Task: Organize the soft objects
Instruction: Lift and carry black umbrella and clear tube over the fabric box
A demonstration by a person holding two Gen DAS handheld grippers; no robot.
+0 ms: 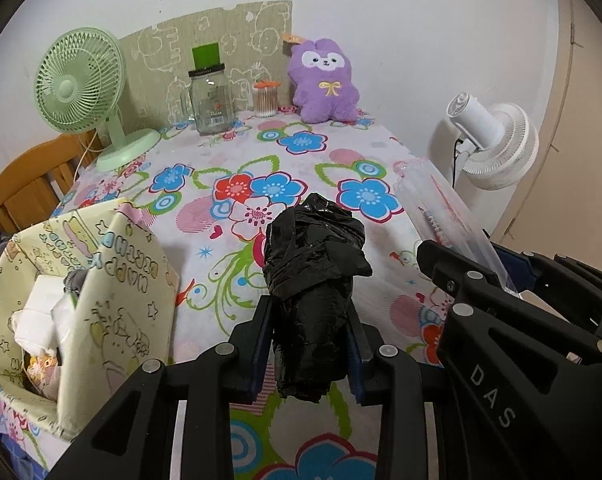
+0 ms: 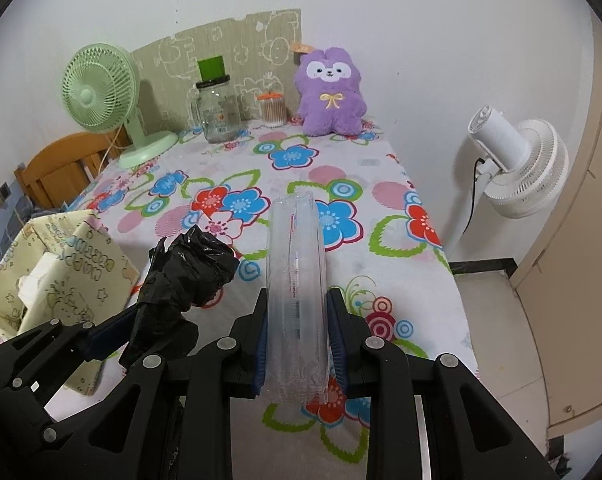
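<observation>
My left gripper [image 1: 311, 316] is shut on a crumpled black plastic bag roll [image 1: 313, 256], held above the flowered tablecloth [image 1: 229, 152]. The same black roll [image 2: 185, 276] shows at the left of the right wrist view, in the left gripper [image 2: 141, 316]. My right gripper [image 2: 297, 312] is shut on a clear plastic pack [image 2: 297, 272] standing on edge between its pads. That clear pack [image 1: 445, 212] appears at the right of the left wrist view. A purple plush toy [image 1: 325, 80] sits upright at the table's far edge. A yellow patterned fabric box [image 1: 85, 288] stands at the left.
Along the far edge stand a green desk fan [image 1: 81, 88], a glass jar [image 1: 211, 100] and a cotton-swab tub [image 1: 265, 98] before a patterned board. A white floor fan [image 2: 517, 160] stands right of the table; a wooden chair [image 2: 61, 168] is at the left.
</observation>
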